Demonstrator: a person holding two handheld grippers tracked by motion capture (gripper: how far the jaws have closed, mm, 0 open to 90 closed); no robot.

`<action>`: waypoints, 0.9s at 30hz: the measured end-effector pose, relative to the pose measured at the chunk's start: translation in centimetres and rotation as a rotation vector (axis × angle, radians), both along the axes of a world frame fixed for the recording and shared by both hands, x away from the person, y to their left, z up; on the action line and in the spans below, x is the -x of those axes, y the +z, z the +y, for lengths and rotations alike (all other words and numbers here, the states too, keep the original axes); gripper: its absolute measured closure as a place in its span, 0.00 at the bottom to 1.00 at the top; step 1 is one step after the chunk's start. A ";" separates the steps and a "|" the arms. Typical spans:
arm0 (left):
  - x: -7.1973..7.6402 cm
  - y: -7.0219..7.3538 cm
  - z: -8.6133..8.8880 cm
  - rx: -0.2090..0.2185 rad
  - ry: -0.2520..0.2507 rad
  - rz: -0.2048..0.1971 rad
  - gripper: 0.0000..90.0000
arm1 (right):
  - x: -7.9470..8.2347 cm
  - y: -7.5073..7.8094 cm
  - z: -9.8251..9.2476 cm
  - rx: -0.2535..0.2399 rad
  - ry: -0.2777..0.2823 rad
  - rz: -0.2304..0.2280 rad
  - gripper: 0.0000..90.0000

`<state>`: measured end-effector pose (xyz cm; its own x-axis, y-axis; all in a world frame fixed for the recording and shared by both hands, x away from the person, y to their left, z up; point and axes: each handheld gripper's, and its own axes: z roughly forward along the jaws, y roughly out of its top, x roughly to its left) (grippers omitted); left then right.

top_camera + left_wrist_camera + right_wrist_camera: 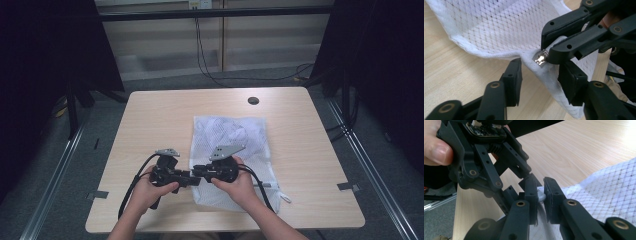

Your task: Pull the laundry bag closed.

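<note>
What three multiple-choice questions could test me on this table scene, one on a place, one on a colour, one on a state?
1. Where does the mesh bag lie on the table?
A. At the far left corner
B. Around the middle, reaching to the near edge
C. Hanging off the right side

2. What colour is the mesh bag?
A. White
B. Blue
C. Red

3. What is the right gripper doing?
A. Resting open on bare wood
B. Shut on the zipper pull
C. Holding a cup

Answers:
1 B, the high view shows the bag spread from the table's middle toward the person.
2 A, its netting is white.
3 B, the left gripper view shows its jaws clamped at the metal pull on the bag's edge.
</note>
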<state>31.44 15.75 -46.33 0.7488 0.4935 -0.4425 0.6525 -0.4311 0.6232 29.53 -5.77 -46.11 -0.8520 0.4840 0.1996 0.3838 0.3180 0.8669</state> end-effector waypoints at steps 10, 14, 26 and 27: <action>-0.1 0.2 0.0 0.006 0.006 0.011 0.84 | -0.2 0.1 -0.3 -0.026 0.003 0.015 0.90; -0.1 0.4 0.0 -0.003 0.001 0.012 0.91 | -0.3 0.1 -0.4 -0.029 0.001 0.016 0.90; -0.1 0.9 0.2 -0.003 -0.019 0.013 0.95 | -0.2 0.4 -0.8 -0.021 0.023 0.003 0.90; -0.1 0.9 0.2 -0.012 -0.025 0.012 0.95 | -0.1 0.4 -0.7 -0.012 0.029 -0.006 0.91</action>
